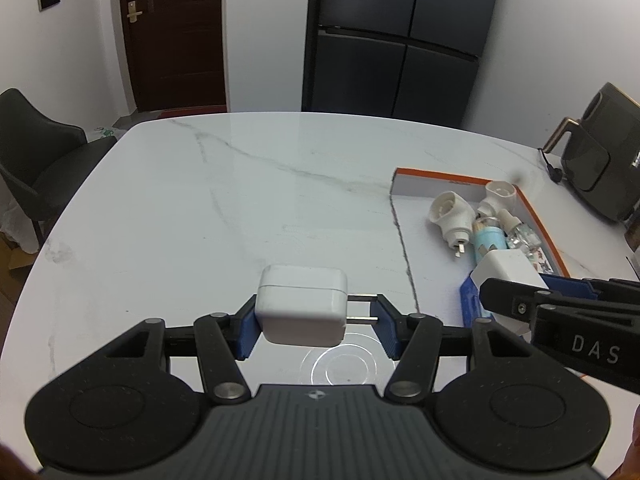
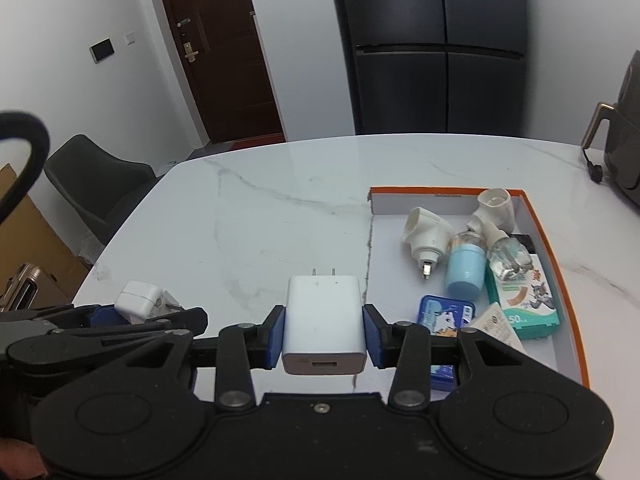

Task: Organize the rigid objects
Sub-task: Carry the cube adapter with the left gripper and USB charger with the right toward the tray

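Note:
My left gripper (image 1: 318,326) is shut on a white cube charger (image 1: 302,308): the left pad presses its side and its two prongs meet the right pad. It hangs just above the marble table (image 1: 240,208). My right gripper (image 2: 324,338) is shut on a flat white USB charger (image 2: 324,316), prongs pointing away, USB port towards the camera. It hovers at the left edge of an orange-rimmed shallow box (image 2: 440,190). In the left wrist view the right gripper (image 1: 516,280) shows at the right, over the box (image 1: 440,174). In the right wrist view the left gripper (image 2: 140,312) sits at the lower left.
The box holds two white plug adapters (image 2: 424,234), a blue bottle (image 2: 466,270), a clear bottle (image 2: 510,258), a green carton (image 2: 524,304) and a blue tin (image 2: 446,314). A dark air fryer (image 1: 600,152) with its cord stands at the table's far right. A dark chair (image 1: 36,148) stands at the left.

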### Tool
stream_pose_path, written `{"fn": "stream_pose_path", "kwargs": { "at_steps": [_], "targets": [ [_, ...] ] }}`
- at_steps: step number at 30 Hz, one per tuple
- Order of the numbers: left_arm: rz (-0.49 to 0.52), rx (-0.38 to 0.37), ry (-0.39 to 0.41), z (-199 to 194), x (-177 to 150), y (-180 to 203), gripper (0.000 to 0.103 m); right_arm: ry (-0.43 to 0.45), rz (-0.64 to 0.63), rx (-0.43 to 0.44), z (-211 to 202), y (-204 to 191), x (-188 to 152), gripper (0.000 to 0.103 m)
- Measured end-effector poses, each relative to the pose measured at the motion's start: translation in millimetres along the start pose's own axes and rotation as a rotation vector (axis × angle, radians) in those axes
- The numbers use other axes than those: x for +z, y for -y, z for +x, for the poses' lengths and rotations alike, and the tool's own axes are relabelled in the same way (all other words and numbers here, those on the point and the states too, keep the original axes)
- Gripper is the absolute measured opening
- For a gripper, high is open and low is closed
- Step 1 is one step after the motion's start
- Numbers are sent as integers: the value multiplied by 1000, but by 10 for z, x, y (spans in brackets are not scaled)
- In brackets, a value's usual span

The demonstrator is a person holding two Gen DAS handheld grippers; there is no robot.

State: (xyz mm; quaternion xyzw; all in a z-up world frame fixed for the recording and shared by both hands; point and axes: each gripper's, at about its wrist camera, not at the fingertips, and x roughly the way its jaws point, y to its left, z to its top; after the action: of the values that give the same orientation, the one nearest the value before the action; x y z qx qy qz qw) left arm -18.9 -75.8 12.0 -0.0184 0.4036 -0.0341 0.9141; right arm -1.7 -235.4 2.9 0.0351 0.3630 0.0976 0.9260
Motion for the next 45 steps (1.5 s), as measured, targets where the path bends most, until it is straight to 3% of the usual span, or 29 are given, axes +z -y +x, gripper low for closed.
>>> {"fn": "stream_pose_path", "kwargs": {
  "at_steps": [20,45],
  "targets": [
    [59,-59,-15,-1,-93,419,58,-10,30,-111,-219,441,-160,50],
    [117,-125,-10,12,-137,986,58,9,80,-160,-495,872,-242,50]
  ]
}}
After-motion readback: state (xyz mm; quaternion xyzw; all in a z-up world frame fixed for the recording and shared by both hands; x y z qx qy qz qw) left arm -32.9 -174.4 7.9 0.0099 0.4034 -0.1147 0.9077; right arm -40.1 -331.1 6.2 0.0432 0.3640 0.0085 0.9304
